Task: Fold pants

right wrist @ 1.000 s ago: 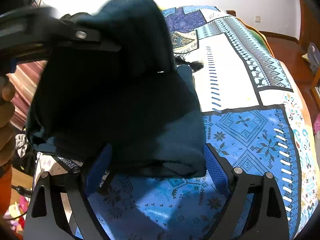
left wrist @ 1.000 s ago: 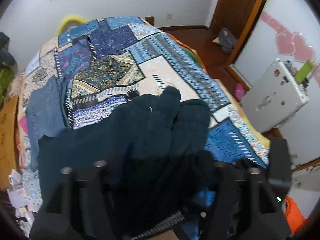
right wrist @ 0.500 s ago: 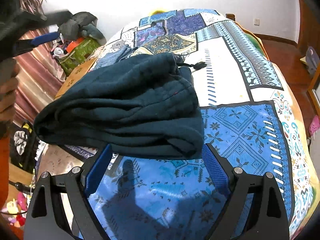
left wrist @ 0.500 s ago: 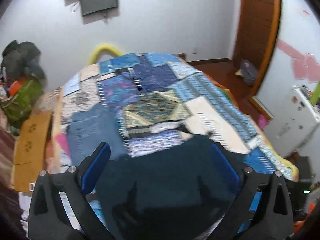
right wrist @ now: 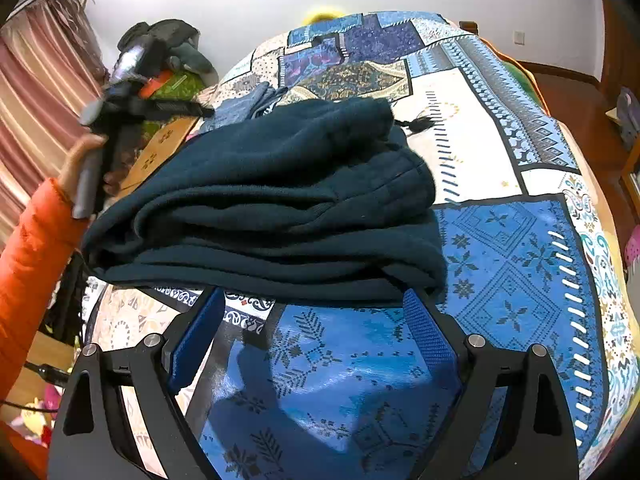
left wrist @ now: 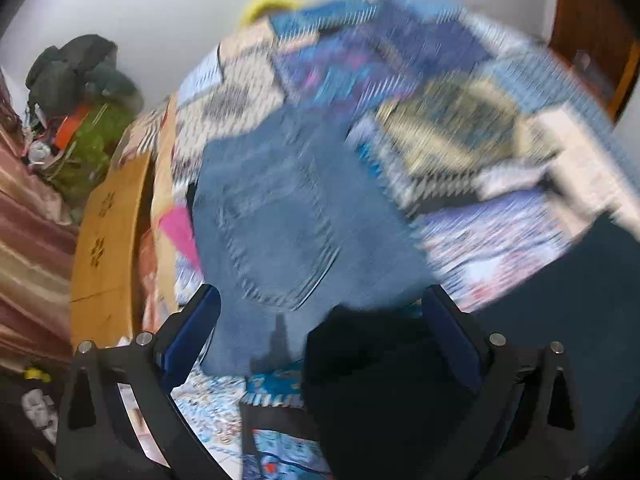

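Since a second ago we have let go: both the left gripper [left wrist: 320,312] and right gripper [right wrist: 310,312] have jaws wide, empty. The dark teal fleece pants [right wrist: 272,208] lie folded in layers on the patchwork quilted bed [right wrist: 520,264], with blue jeans [left wrist: 280,216] at 11 o'clock.

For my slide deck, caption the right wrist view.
Open right gripper faces folded dark teal pants on a patchwork quilt.

Dark teal pants [right wrist: 272,200]; blue patchwork bedspread [right wrist: 500,264]; faded-blue jeans [left wrist: 280,216]
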